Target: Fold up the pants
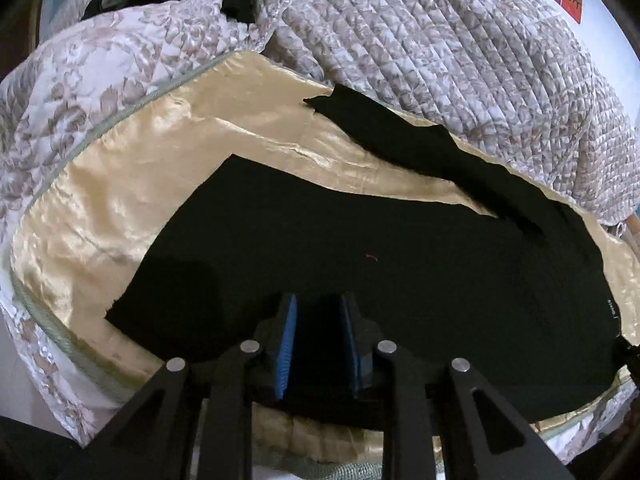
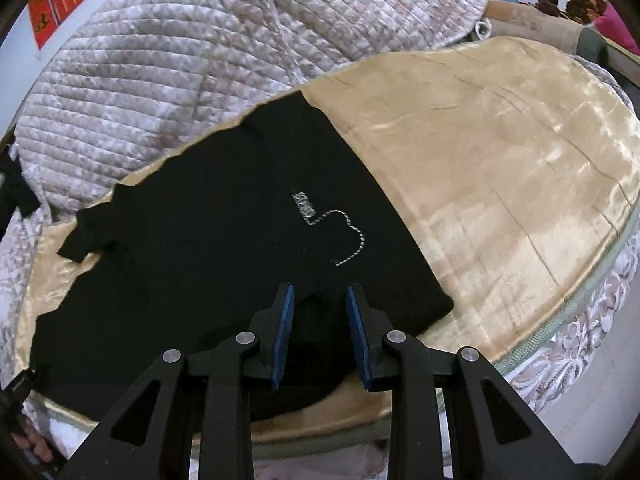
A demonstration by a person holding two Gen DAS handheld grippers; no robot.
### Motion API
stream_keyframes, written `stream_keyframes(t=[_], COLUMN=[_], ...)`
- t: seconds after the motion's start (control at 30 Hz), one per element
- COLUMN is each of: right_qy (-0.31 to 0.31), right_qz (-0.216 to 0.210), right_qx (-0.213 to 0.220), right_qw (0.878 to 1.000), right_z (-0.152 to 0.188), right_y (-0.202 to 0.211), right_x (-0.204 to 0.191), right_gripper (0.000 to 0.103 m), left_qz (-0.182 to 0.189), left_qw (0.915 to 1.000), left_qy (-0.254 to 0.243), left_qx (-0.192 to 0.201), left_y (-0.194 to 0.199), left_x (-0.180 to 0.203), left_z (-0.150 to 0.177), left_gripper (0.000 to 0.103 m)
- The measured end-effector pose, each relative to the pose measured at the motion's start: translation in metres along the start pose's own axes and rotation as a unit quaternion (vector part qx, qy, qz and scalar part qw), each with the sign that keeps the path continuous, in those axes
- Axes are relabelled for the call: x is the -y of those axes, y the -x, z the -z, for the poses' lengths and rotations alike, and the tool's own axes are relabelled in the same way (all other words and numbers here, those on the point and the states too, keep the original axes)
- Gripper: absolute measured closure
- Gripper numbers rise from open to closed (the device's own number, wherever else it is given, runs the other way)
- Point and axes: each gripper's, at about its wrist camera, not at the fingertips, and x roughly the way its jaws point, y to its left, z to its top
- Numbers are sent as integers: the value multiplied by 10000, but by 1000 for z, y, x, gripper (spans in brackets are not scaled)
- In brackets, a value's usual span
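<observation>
Pants (image 1: pixel 360 264), matte black knit, lie flat on the glossy gold satin cover (image 1: pixel 100 208), long axis running left to right under both tools. Your left gripper (image 1: pixel 318 340) hangs spread over the leg end, pinching nothing. Your right gripper (image 2: pixel 320 332) hangs spread over the waist end, just short of the twisted drawstring (image 2: pixel 340 236). Quilted bedding (image 2: pixel 160 80) is bunched beyond.

A bed with a gold satin cover (image 1: pixel 120 208) carries black pants (image 1: pixel 360 272) spread flat beside a heaped quilt (image 1: pixel 440 48).
</observation>
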Motion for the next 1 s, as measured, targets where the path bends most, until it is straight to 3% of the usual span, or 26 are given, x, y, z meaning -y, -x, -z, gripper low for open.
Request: stream_keyframes(t=[0.23,0.4,0.5,0.73,1.0], right_qy=[-44,-66,7,165,503], right_qz=[79,-41,1,-317,-741], right_qx=[146,286,437,561,322], right_qw=[9999,9996,9990,9978,9955], right_z=[4,4,6,18,23], right_y=[0,7,15,38,63], right_x=[-2,-4,-7,-17,-45], right_gripper=[75,58,57,57,57], left_qz=[5,-32,-99,207,645], left_qw=[9999,9995,9990,9990,9945], left_qy=[-15,-267,-409,-386,-821], left_qx=[116,187,145,3,-71], left_y=[-1,0,6,31,41], left_x=[2,7,14,20,47], left_z=[4,8,10,14,3], left_gripper=[74,61,52,49,48])
